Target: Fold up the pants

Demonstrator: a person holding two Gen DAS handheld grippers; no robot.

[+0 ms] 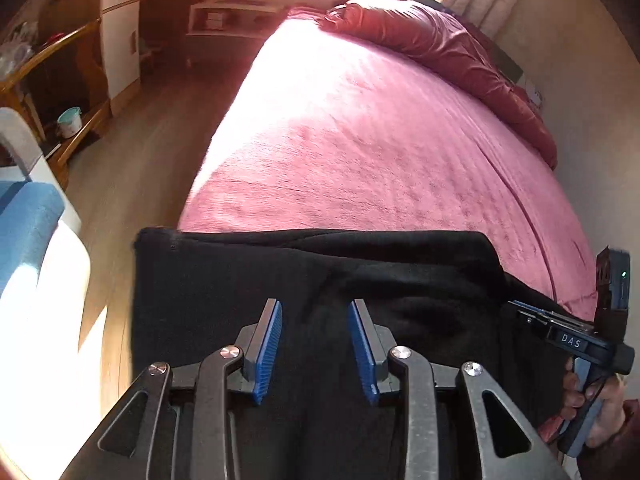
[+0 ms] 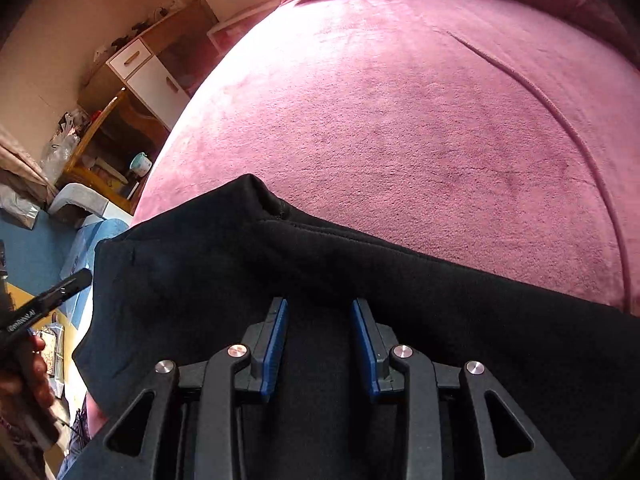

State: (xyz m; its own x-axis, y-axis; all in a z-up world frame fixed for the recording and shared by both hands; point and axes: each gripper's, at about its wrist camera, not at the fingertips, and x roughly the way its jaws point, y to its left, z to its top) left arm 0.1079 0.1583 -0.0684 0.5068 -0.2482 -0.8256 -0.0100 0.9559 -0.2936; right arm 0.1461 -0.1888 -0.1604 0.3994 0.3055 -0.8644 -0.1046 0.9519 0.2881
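Observation:
Black pants (image 1: 320,276) lie across the near edge of a pink bed (image 1: 360,140); they also show in the right wrist view (image 2: 320,256) on the same bed (image 2: 400,120). My left gripper (image 1: 315,308) is open, its blue pads apart over the black cloth. My right gripper (image 2: 319,306) is also open above the pants. The right gripper shows at the right edge of the left wrist view (image 1: 520,308), its tips at the cloth's edge. The left gripper's handle (image 2: 44,300) shows at the left of the right wrist view.
A red duvet (image 1: 440,48) is bunched at the bed's far side. A wooden desk (image 1: 60,80) and a white cabinet (image 1: 120,40) stand to the left across a wood floor (image 1: 140,160). A blue cushion (image 1: 28,216) is at near left.

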